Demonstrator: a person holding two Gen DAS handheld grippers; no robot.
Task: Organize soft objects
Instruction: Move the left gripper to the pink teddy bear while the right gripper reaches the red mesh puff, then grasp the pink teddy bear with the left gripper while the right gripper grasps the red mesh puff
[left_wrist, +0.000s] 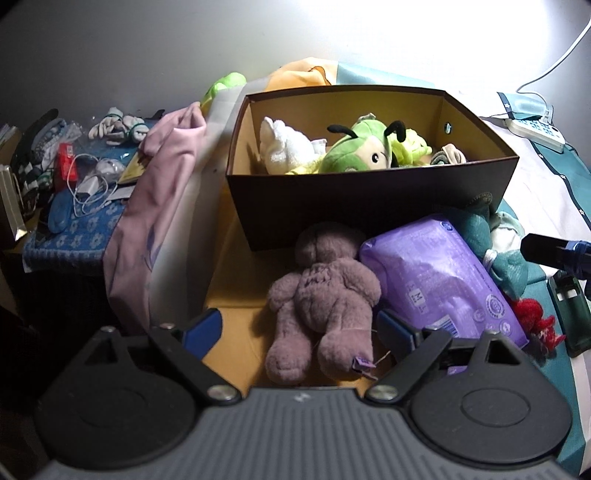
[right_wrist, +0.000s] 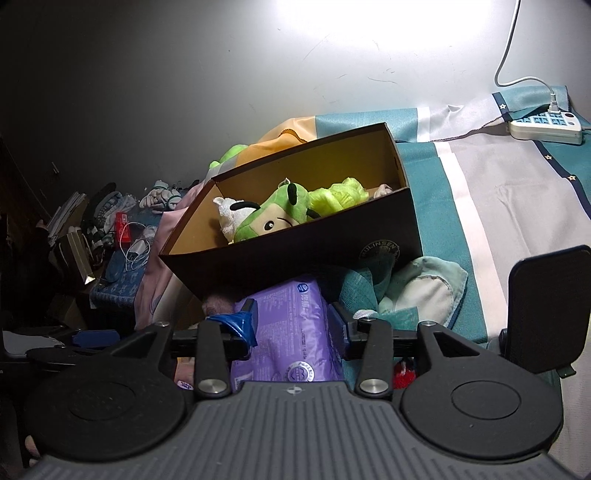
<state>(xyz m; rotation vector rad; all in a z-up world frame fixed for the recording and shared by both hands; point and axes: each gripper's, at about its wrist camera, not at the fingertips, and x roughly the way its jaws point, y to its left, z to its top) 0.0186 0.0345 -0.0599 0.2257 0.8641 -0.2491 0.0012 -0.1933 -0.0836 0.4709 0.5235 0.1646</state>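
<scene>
Spread wide, the left gripper (left_wrist: 301, 325) straddles a brown teddy bear (left_wrist: 325, 299) lying before the dark box (left_wrist: 369, 206) of plush toys. Beside it, the right gripper (right_wrist: 291, 323) flanks a purple pack (right_wrist: 288, 332), pads apparently not pressing.

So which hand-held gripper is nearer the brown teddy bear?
Left. The left hand-held gripper stands open with the brown teddy bear between its fingers. The right hand-held gripper straddles the purple pack beside the bear.
</scene>
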